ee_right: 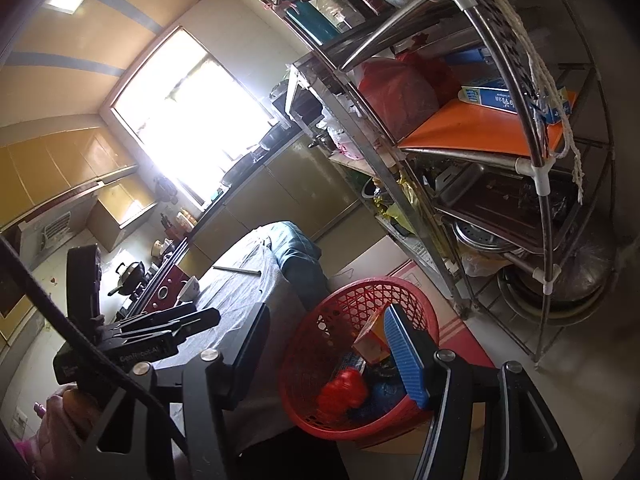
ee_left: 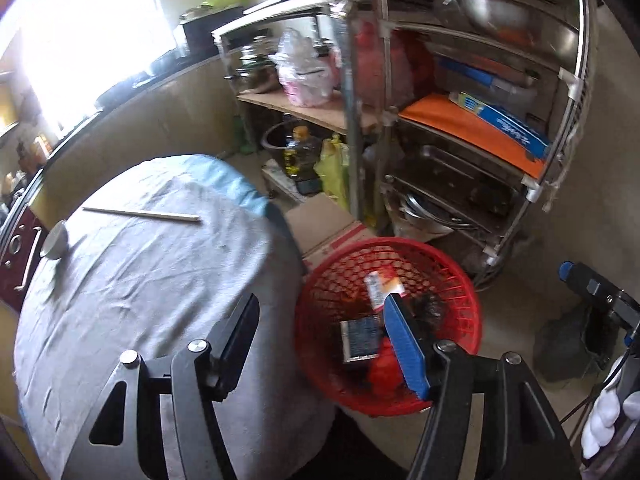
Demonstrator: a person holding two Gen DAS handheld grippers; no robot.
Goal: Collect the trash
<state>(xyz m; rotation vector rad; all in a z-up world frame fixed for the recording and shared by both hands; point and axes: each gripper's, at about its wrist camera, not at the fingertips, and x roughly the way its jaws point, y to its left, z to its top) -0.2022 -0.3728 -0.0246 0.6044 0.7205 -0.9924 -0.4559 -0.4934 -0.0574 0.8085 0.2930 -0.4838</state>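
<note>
A red mesh basket point(ee_left: 452, 284) stands on the floor beside a cloth-covered table point(ee_left: 132, 276); it also shows in the right wrist view point(ee_right: 320, 340). It holds trash: a small dark box point(ee_left: 360, 338), an orange and white packet point(ee_left: 382, 282), a red crumpled wrapper point(ee_right: 344, 394). A long pale stick point(ee_left: 144, 213) and a grey cup point(ee_left: 56, 240) lie on the table. My left gripper point(ee_left: 320, 320) is open and empty, over the table edge and the basket. My right gripper point(ee_right: 326, 330) is open and empty above the basket.
A metal rack point(ee_left: 480, 120) with pans, an orange board and bags stands behind the basket. A flattened cardboard box point(ee_left: 324, 224) lies on the floor. A kitchen counter point(ee_left: 120, 92) and a bright window are beyond the table. The left gripper point(ee_right: 120, 320) appears at left in the right wrist view.
</note>
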